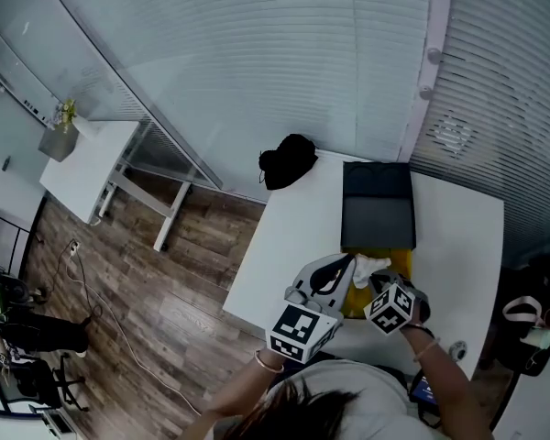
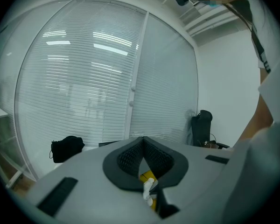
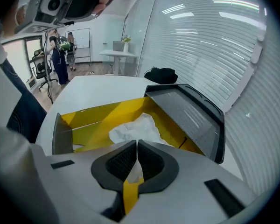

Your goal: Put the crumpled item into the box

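On the counter [image 1: 284,246], near its front edge – open box [image 1: 357,299] with yellow inside, dark lid [image 1: 378,204] swung back on the far side. Crumpled item [image 1: 370,266], white and paper-like, lying inside the box against the yellow lining; plain in the right gripper view, resting loose on the bottom, nothing pinching it.

Left claw [image 1: 346,269]: jaws together at the tips, nothing clamped. Only a sliver of white and yellow seen through the gap low down in the left gripper view, judged to be the box contents below. Pointed out toward the blinds, not down into the box.

Right claw [image 1: 379,287]: jaws together too, empty, aimed at the near wall of the box, with yellow wall showing through the slit.

Progress, judged: main step done, item in the box. Left, at most, pulling both claws clear; lid closing not asked for.

Room: bare counter on both sides of the box, more on the left. Raised lid blocks the far side – best exit up and back toward the person. Black bag [image 1: 289,160] at the far left corner, well apart. Front edge of the counter close under both claws.
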`<state>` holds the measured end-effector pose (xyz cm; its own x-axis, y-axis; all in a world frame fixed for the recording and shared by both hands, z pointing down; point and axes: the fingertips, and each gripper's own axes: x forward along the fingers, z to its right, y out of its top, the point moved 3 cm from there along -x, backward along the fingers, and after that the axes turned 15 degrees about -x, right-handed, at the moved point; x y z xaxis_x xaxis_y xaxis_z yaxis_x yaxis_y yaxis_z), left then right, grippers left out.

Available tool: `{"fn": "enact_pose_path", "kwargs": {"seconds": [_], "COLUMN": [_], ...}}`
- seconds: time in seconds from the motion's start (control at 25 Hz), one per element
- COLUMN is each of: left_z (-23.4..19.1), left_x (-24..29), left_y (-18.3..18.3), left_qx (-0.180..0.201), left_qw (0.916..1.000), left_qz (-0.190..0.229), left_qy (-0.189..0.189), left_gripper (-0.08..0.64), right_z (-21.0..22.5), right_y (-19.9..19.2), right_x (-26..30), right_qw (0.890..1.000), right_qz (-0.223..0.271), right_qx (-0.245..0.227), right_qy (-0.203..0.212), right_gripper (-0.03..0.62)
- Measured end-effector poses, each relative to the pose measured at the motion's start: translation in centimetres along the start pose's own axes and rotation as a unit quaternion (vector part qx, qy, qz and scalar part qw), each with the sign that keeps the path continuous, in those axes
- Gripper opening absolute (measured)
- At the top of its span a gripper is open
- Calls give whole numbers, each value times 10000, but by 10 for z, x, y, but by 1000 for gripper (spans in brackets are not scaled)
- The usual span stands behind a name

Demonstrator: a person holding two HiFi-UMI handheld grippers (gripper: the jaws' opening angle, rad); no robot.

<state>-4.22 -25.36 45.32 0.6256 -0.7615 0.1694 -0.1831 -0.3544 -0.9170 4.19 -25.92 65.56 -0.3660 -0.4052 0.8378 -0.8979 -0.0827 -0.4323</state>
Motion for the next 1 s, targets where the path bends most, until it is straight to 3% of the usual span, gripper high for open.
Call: {"fn": "enact_pose_path", "kwargs": {"seconds": [0.6, 1.0], "left_z": [-7, -3], "left_x": [-5, -4], "left_y": [-5, -7], "left_qx": [-245, -216], "left_qw": [9995, 9997], "left_qz": [-40, -68], "left_qy": [192, 117], "left_gripper": [17, 17], "right_z": [-2, 3], "right_y": [3, 10], "right_x": [-2, -16], "right_qw": [9997, 9995], "right_qz": [12, 175], "right_qx": [149, 243], "right_qy": [196, -49], "right_gripper": [45, 84]}}
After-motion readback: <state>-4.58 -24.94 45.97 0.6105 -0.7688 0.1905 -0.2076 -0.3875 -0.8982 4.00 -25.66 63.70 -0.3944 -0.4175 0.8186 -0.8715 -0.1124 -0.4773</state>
